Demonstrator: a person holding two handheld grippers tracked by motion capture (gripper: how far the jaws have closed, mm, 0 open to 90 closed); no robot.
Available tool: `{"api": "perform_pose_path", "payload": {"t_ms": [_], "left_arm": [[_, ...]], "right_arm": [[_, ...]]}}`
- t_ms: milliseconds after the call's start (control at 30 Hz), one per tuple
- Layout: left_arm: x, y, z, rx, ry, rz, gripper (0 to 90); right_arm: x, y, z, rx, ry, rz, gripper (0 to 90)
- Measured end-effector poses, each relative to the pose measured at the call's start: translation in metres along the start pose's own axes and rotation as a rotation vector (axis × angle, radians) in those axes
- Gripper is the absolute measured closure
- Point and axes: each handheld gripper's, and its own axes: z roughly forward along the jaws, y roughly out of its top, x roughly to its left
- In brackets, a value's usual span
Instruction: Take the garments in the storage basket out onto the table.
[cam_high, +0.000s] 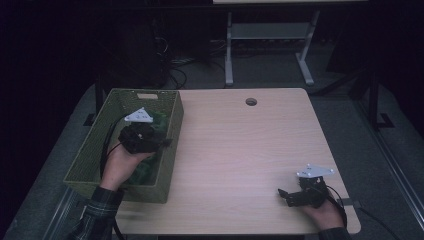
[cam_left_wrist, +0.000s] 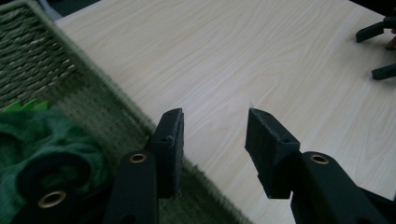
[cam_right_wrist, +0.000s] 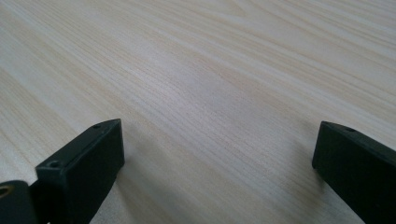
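Pale woodgrain table (cam_high: 240, 150) beside woven green basket (cam_high: 95, 145).

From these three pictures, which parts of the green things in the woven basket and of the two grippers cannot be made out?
- Green cloth-like things in the woven green basket: high view, dark, partly covered by the left gripper and hand; left gripper view, cut off at the left edge. Their kind and number stay unclear.
- Right gripper: high view, small and dark; its open jaws read better in the right gripper view.
- Basket floor: hidden by its near wall.

High view looks down; tool views skim the shared table (cam_high: 240, 150).
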Motion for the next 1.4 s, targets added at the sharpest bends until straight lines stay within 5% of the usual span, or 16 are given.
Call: {"api": "perform_pose_path", "payload": {"t_ms": [567, 933, 1400], "left_arm": [[0.037, -0.032, -0.020, 0.038, 0.108, -0.046, 56.6], [0.059, -0.056, -0.014, 0.083, 0.154, -0.076, 56.6], [0.078, -0.070, 0.006, 0.148, 0.142, -0.117, 53.9]], "right_arm": [[0.000, 0.000, 0.000, 0.000, 0.000, 0.000, 1.9], [0.000, 0.000, 0.000, 0.001, -0.002, 0.001, 1.9], [0.000, 0.000, 0.000, 0.002, -0.004, 0.004, 1.9]]}}
